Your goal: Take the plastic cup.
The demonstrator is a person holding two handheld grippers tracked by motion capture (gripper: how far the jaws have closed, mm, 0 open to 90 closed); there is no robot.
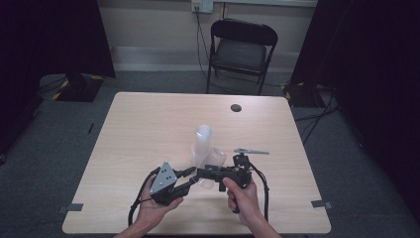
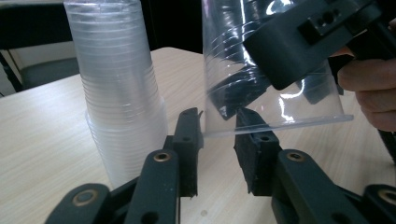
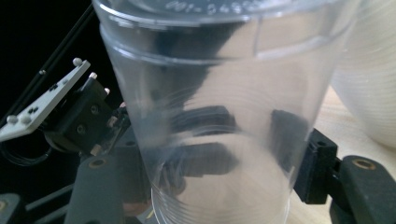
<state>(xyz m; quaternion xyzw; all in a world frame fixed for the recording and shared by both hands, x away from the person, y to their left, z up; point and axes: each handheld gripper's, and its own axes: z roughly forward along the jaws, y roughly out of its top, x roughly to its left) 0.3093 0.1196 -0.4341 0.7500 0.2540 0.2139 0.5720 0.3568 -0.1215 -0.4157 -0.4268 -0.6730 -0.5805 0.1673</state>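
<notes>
One clear cup (image 3: 219,116), base cut off.

On the tabletop (image 1: 148,124) the stack of cups (image 1: 201,144) stands near the middle, the single cup (image 1: 214,166) just beside it on the person's side, the small tool (image 1: 250,151) lying to the right, and the chair (image 1: 241,49) behind the far edge.

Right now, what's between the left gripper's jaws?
In the left gripper view, the rim of the clear cup sits between them; the right gripper holds that cup.
</notes>
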